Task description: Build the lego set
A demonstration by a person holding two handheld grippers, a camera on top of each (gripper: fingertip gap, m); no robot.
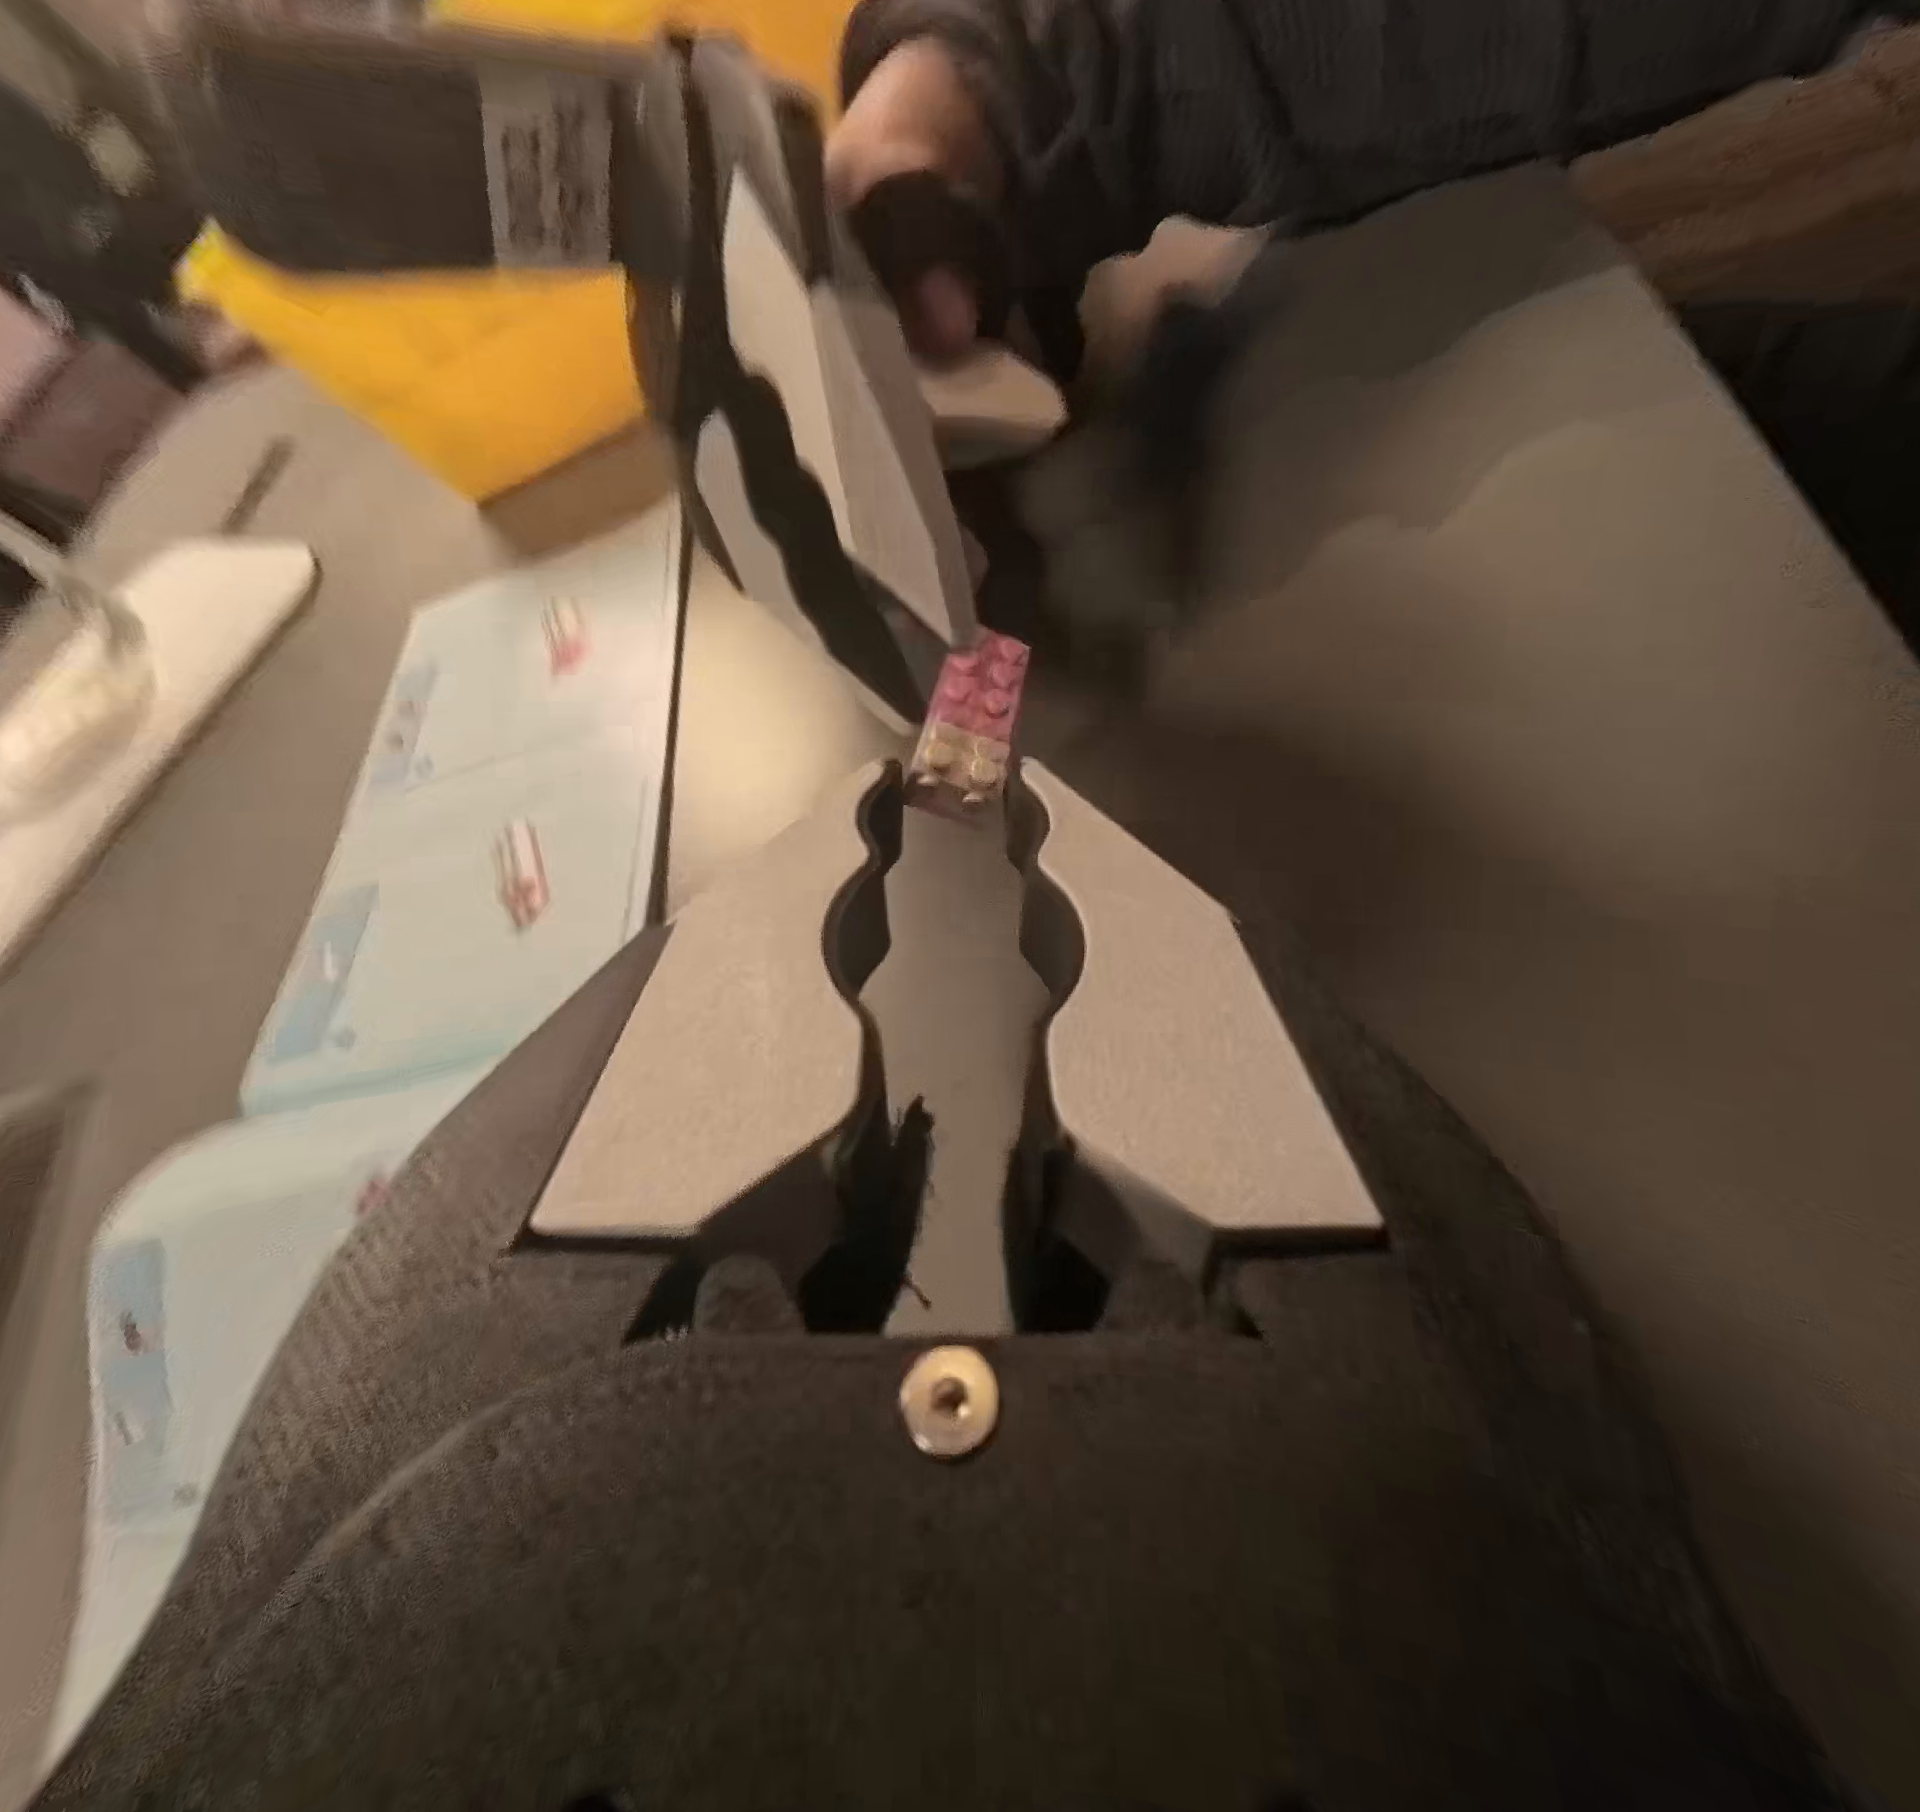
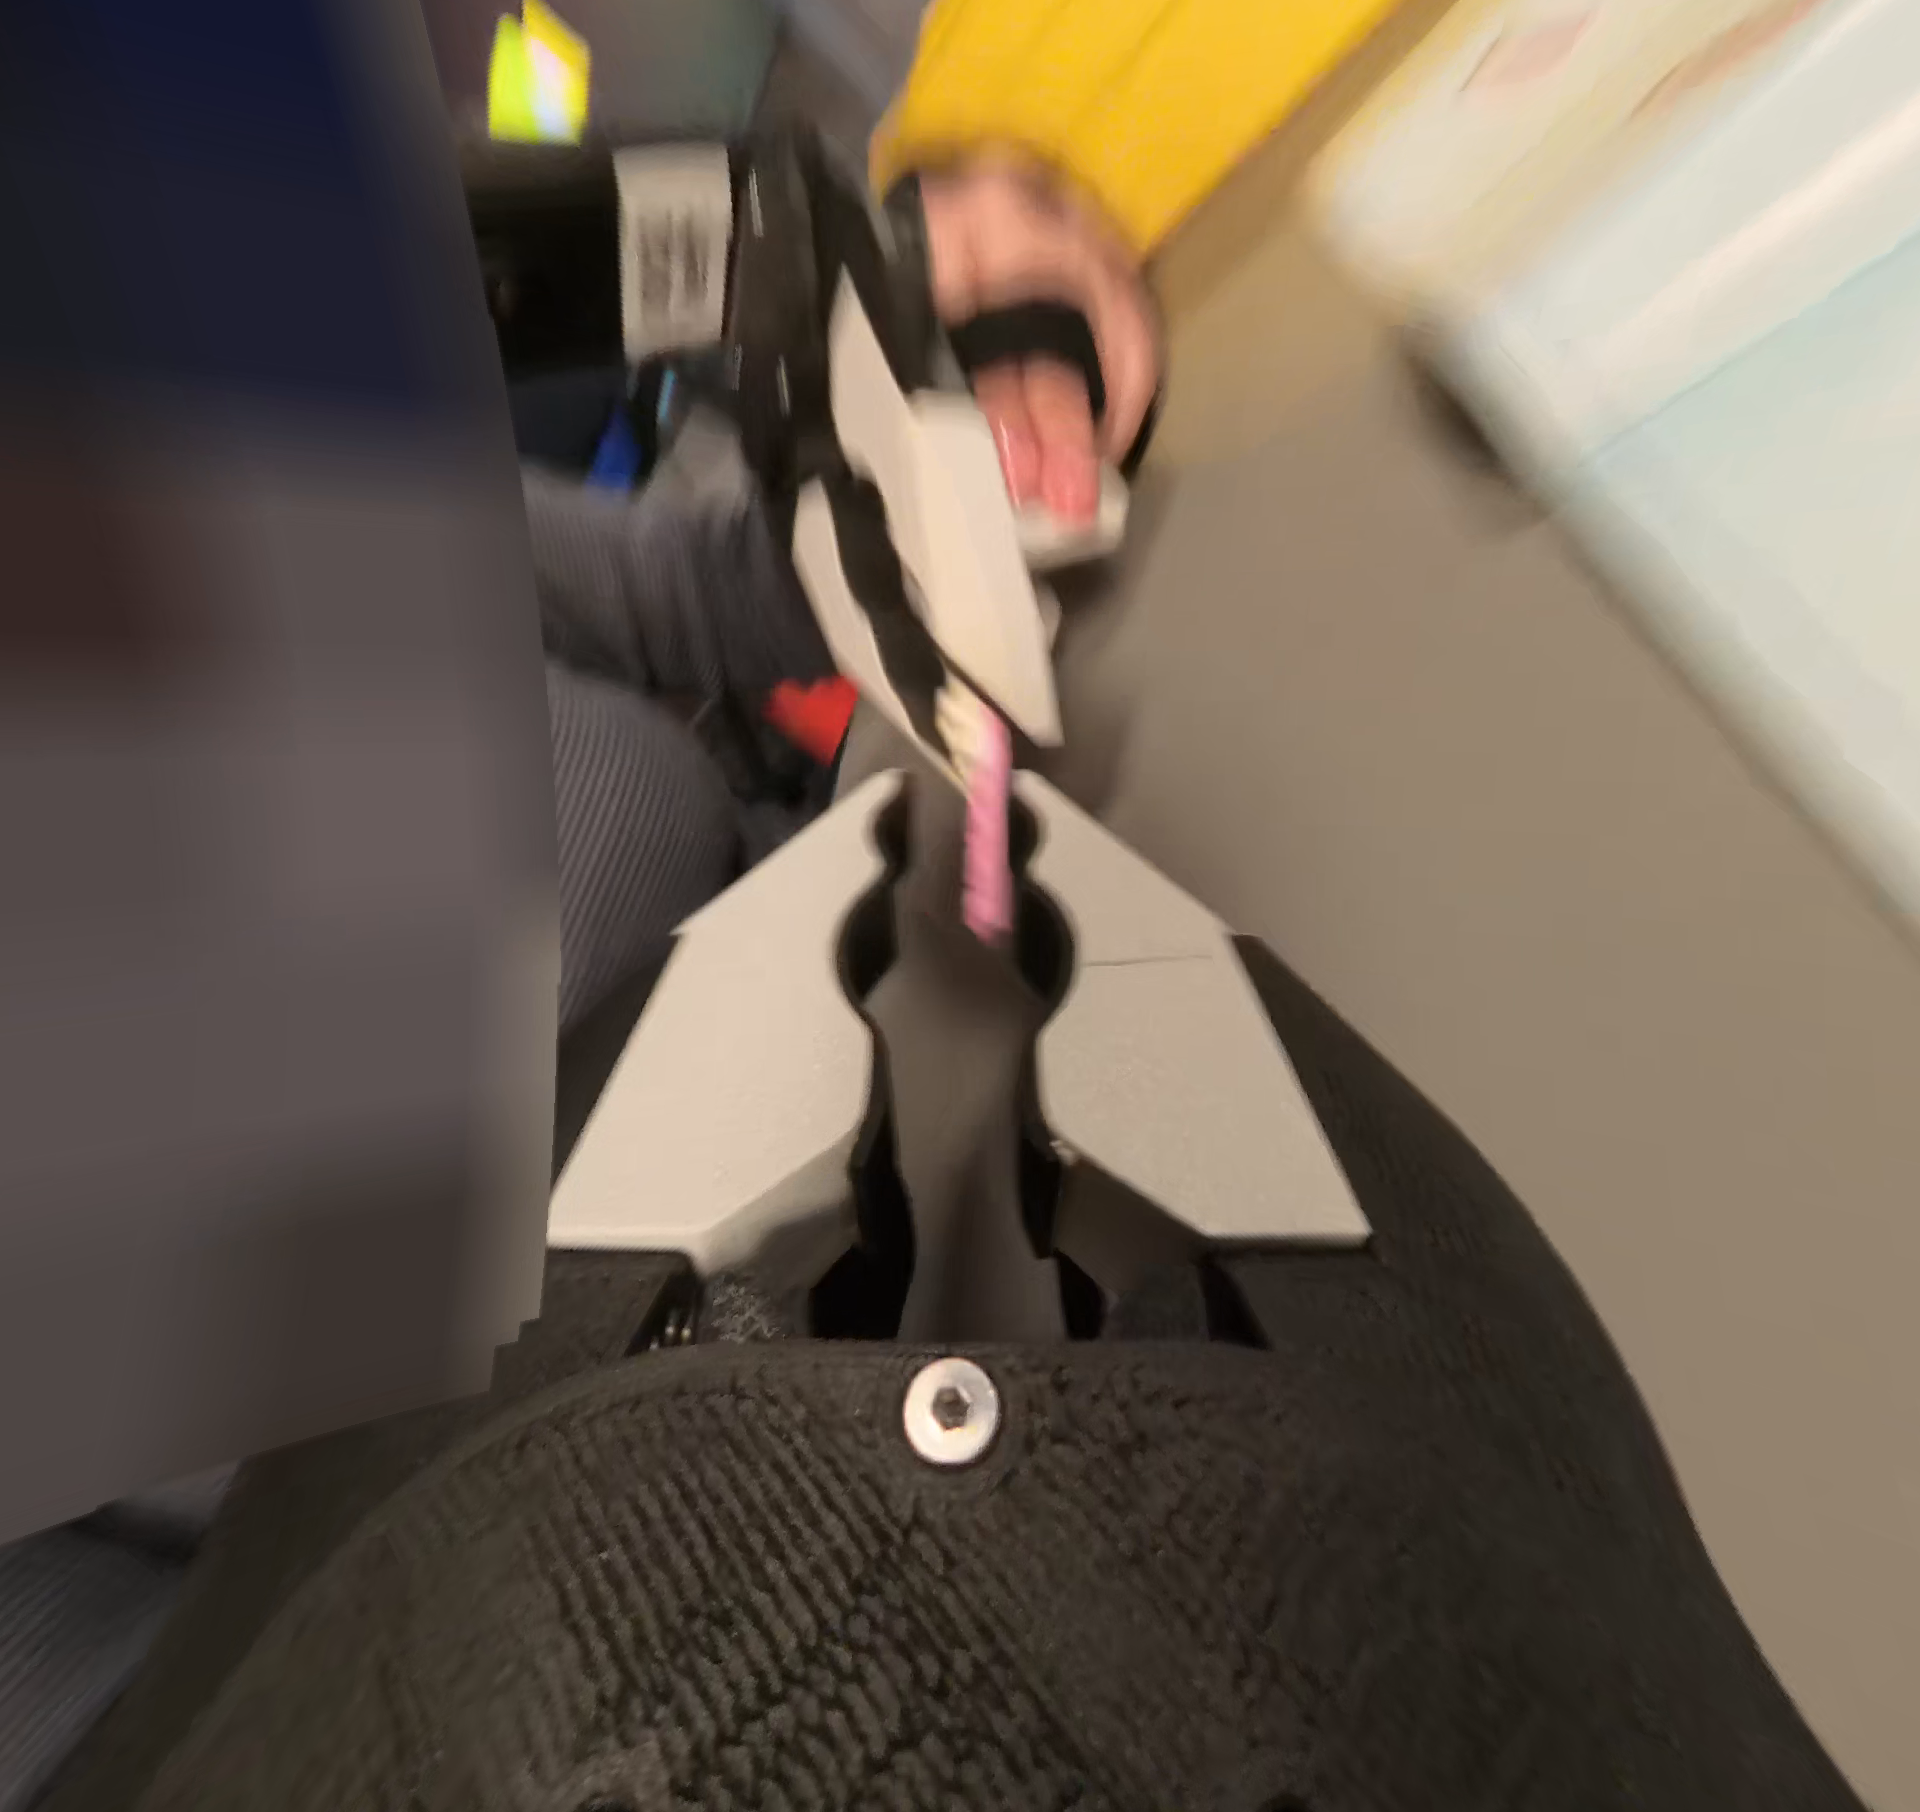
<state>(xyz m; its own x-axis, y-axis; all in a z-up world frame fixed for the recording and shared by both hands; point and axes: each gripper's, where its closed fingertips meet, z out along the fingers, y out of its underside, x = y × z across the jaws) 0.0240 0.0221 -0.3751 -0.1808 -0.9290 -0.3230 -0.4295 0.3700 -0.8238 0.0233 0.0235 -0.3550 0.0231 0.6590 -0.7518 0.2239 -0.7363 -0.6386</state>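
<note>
We see a pink-and-cream studded brick piece (image 1: 971,713) in mid-air over the grey table (image 1: 1455,723). The left gripper (image 1: 958,786) pinches its cream end; the right gripper (image 2: 956,806) stands spread around its pink end, not pressing. A yellow box (image 1: 499,349) lies far left.

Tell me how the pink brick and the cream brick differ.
The pink brick is longer than the cream brick. The cream brick sits between the fingertips of the left gripper; the pink brick reaches out to the right gripper. Both are studded and joined in one strip.
</note>
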